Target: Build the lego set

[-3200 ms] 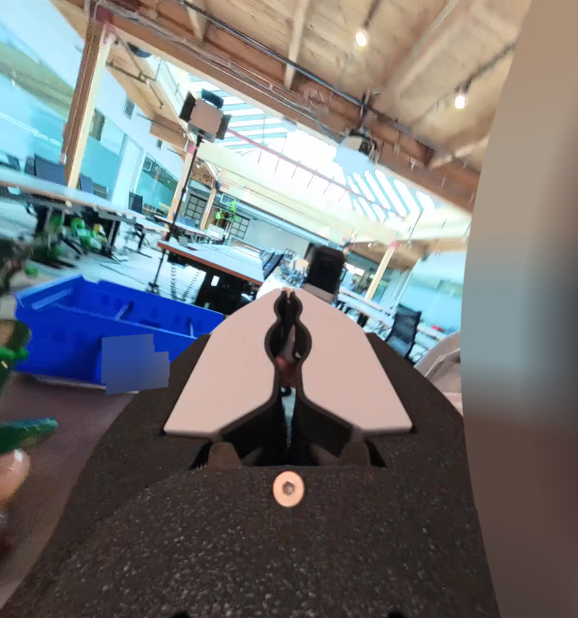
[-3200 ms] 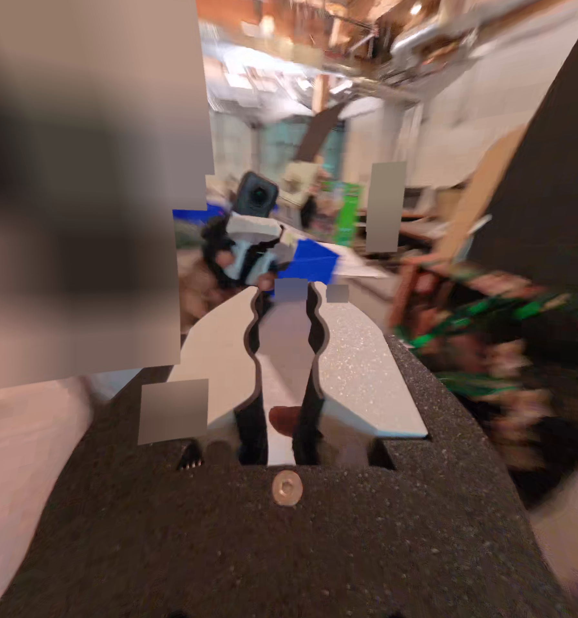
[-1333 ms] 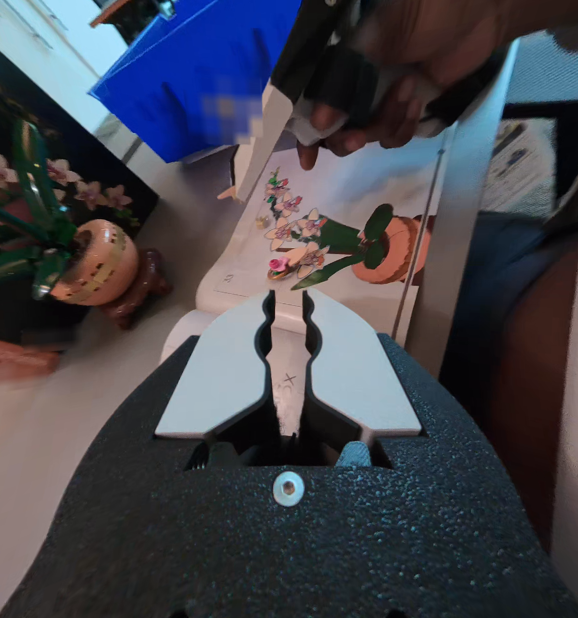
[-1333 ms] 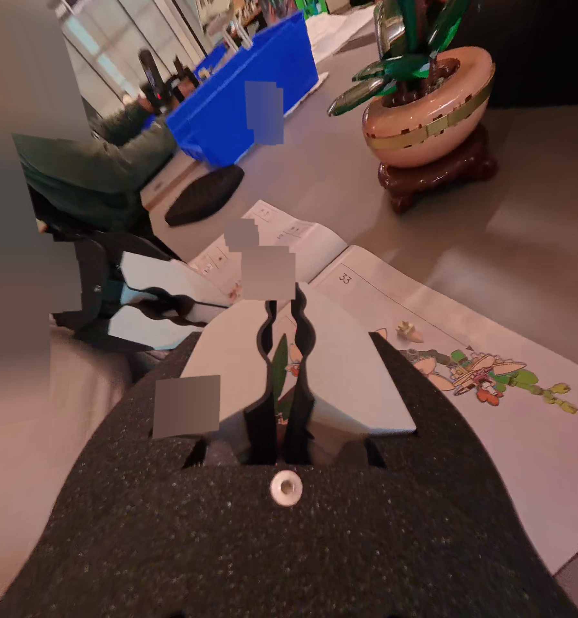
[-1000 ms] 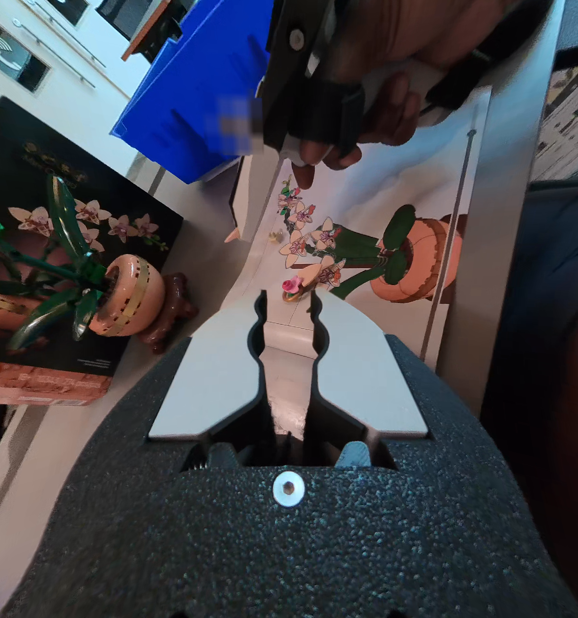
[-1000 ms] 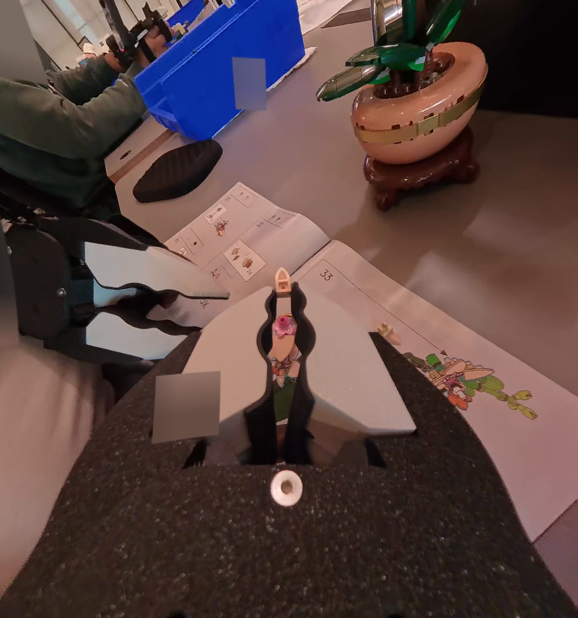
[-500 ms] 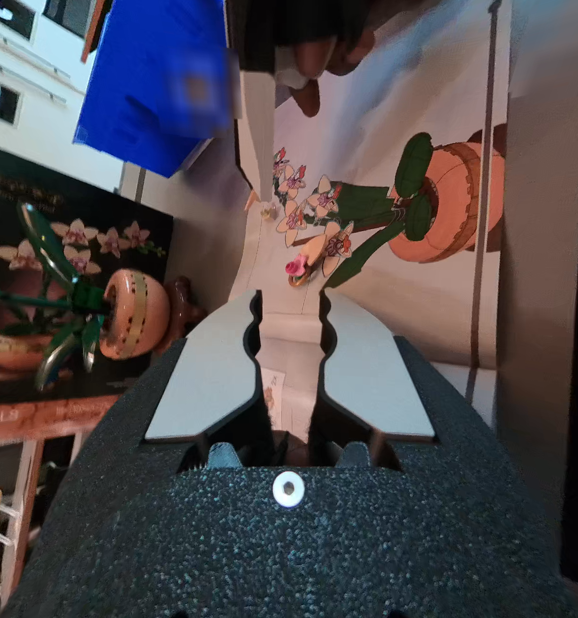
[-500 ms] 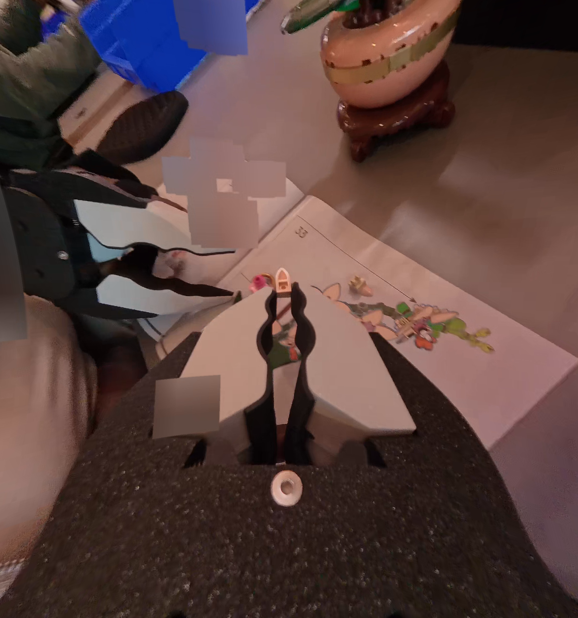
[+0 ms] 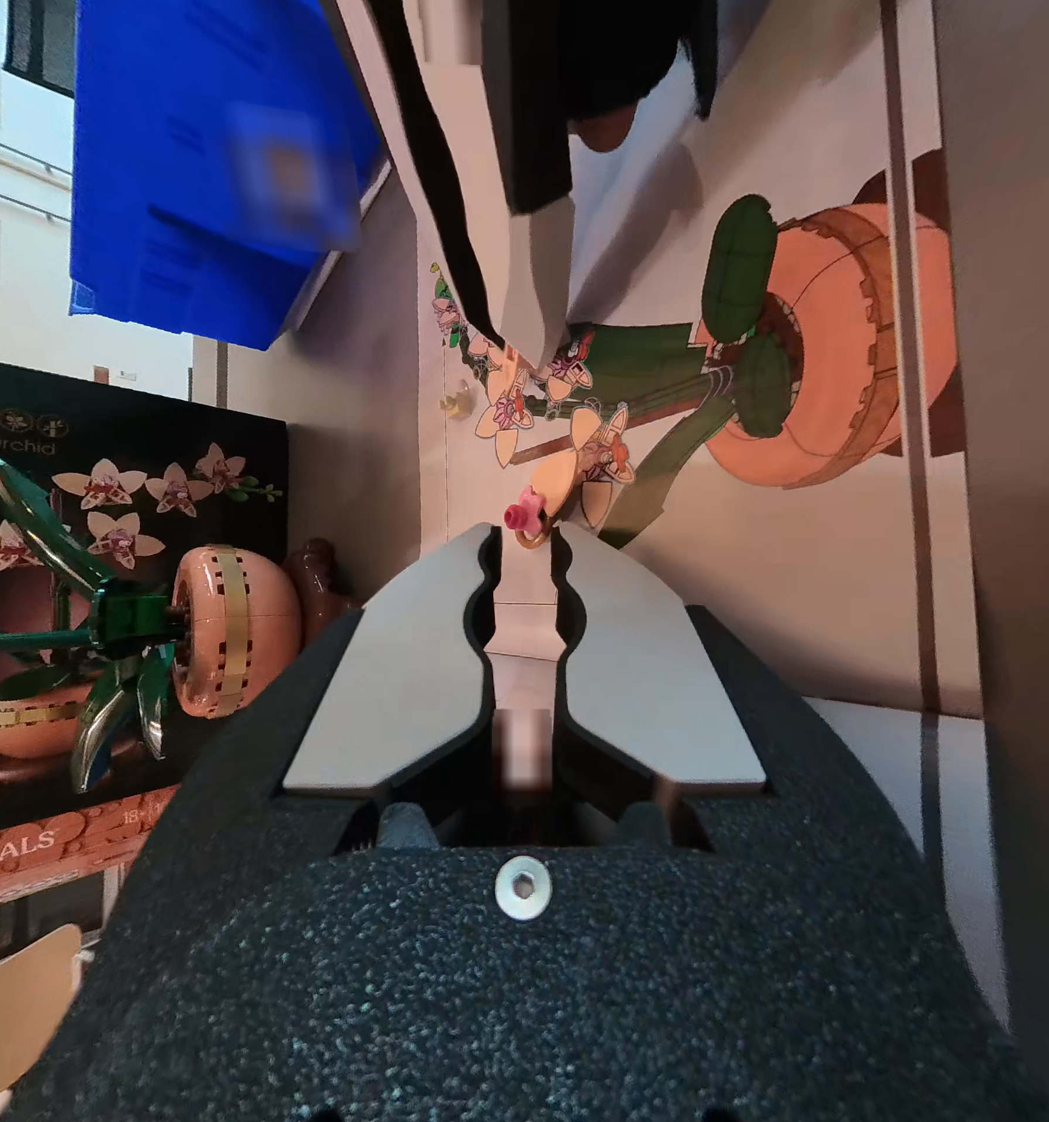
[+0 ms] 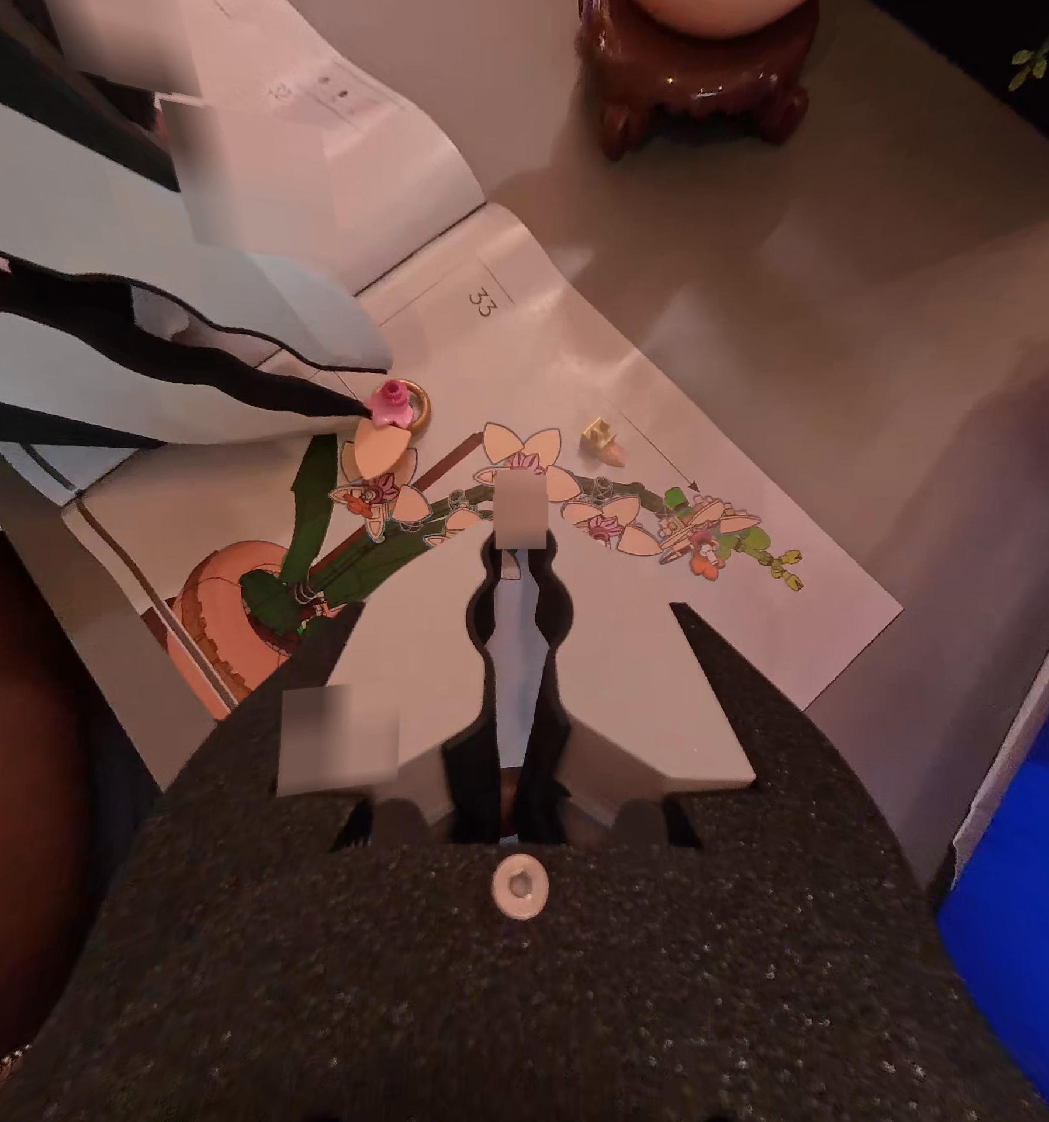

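The left gripper is held apart just before the pink flower piece on the instruction booklet. The right gripper is seen over the booklet, its jaws slightly parted; whether anything is gripped cannot be told.

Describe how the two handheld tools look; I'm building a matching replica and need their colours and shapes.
Both look alike. The left tool and the right tool each have a black, speckled, rough-textured body with a silver screw in the middle. Two pale grey flat fingers taper forward, with black wavy inner edges. Blurred patches cover parts of the right one.
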Tool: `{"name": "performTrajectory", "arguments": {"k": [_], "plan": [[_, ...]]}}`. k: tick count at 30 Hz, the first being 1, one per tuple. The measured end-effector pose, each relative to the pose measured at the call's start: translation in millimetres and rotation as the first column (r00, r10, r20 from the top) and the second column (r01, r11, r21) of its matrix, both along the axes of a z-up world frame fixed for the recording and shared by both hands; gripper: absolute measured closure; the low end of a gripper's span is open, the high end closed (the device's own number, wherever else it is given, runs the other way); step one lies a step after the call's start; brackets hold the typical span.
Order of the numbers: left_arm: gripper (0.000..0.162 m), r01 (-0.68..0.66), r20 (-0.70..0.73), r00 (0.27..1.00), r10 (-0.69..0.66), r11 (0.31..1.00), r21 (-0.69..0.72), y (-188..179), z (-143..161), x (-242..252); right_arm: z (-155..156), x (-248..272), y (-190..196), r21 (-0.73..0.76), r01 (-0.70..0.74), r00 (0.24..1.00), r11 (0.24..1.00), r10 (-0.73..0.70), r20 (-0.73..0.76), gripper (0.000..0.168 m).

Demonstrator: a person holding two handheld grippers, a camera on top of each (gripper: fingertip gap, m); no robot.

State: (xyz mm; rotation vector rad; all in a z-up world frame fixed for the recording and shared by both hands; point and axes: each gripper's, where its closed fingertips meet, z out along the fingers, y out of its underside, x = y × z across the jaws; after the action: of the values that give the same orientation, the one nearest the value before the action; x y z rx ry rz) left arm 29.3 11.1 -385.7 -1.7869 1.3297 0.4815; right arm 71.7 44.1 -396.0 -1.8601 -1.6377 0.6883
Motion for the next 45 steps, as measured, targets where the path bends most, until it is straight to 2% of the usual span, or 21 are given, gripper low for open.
{"name": "performTrajectory", "arguments": {"k": [10,18,22,25,28,30,33,37,41,43,45], "plan": [[0.144,-0.030,0.053,0.998,0.029,1.000,0.011,-3.0,3.2,-4.1,-1.1,3.0,-0.3,-0.021,0.021,1.000,1.000,-0.020,0.023,0.156],[0.144,-0.048,0.083,0.995,0.047,0.999,0.012,-5.4,3.6,-7.8,-0.6,3.8,-5.8,-0.121,0.012,0.999,0.993,-0.008,0.034,0.144],[0.144,-0.062,0.099,0.993,0.060,0.998,0.015,-6.6,4.9,-10.4,6.9,5.5,-2.5,-0.063,0.008,1.000,0.998,-0.006,0.028,0.140],[0.143,-0.058,0.173,0.983,0.059,0.998,-0.013,-11.6,6.6,-9.5,32.2,-2.1,-12.0,0.064,-0.111,0.991,0.992,0.115,-0.067,0.140],[0.144,-0.051,0.307,0.949,0.066,0.997,-0.058,-19.7,13.5,-6.6,41.7,-10.5,-30.0,0.274,-0.269,0.953,0.923,0.297,-0.066,0.138],[0.144,-0.053,0.392,0.917,0.076,0.996,-0.068,-25.0,21.4,-5.6,35.1,-16.0,-35.3,0.403,-0.301,0.939,0.865,0.342,-0.033,0.141],[0.145,-0.055,0.481,0.873,0.084,0.996,-0.074,-32.7,29.5,-4.0,23.8,-21.0,-38.5,0.532,-0.305,0.938,0.790,0.347,0.022,0.142],[0.145,-0.061,0.531,0.842,0.094,0.995,-0.079,-36.9,30.6,-5.9,17.7,-24.2,-38.7,0.671,-0.316,0.935,0.671,0.342,0.099,0.143],[0.145,-0.078,0.544,0.832,0.105,0.994,-0.073,-36.2,31.9,-9.2,12.4,-26.0,-37.4,0.738,-0.343,0.927,0.582,0.335,0.167,0.151],[0.145,-0.082,0.554,0.826,0.102,0.995,-0.061,-35.9,34.0,-9.2,10.0,-26.8,-32.1,0.763,-0.349,0.928,0.544,0.312,0.203,0.162],[0.144,-0.094,0.556,0.825,0.101,0.995,-0.042,-34.3,35.7,-10.1,9.5,-28.5,-28.2,0.789,-0.353,0.927,0.503,0.301,0.223,0.164]]}}
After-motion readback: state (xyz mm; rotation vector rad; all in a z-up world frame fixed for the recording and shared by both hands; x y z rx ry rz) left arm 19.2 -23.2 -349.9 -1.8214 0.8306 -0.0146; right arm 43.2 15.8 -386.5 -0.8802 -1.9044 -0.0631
